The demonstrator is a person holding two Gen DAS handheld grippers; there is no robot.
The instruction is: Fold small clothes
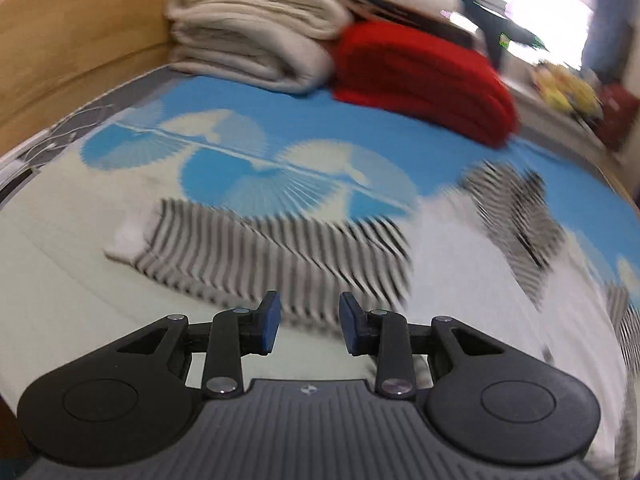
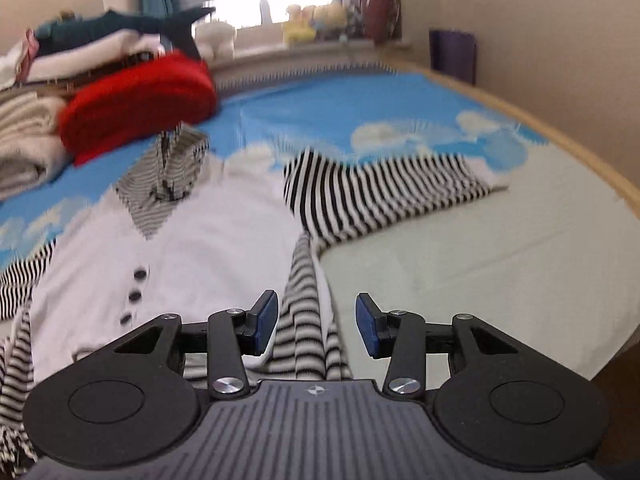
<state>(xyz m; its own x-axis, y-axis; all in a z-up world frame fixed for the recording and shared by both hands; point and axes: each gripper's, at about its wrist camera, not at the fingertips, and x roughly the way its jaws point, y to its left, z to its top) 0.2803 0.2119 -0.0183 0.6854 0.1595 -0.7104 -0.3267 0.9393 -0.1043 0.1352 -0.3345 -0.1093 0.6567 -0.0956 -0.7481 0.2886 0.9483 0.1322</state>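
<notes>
A small white top [image 2: 192,240] with dark buttons [image 2: 136,294] lies spread on the bed. Its collar [image 2: 172,176] and sleeves are black-and-white striped. One striped sleeve [image 2: 384,196] stretches out to the right. A striped fold of the side [image 2: 308,332] runs under my right gripper [image 2: 316,324], which stands open above it, pads off the cloth. In the left wrist view the other striped sleeve [image 1: 260,256] lies just ahead of my left gripper [image 1: 310,326], open with nothing between its fingers. The white body [image 1: 460,248] and collar [image 1: 512,208] are blurred at right.
The bed carries a blue and white sheet [image 1: 320,120]. At its head are a folded red blanket [image 1: 424,76], a cream folded blanket [image 1: 248,28] and a wooden headboard [image 1: 72,40]. Plush toys [image 2: 312,20] sit on the window sill; the bed's wooden edge [image 2: 560,132] runs at right.
</notes>
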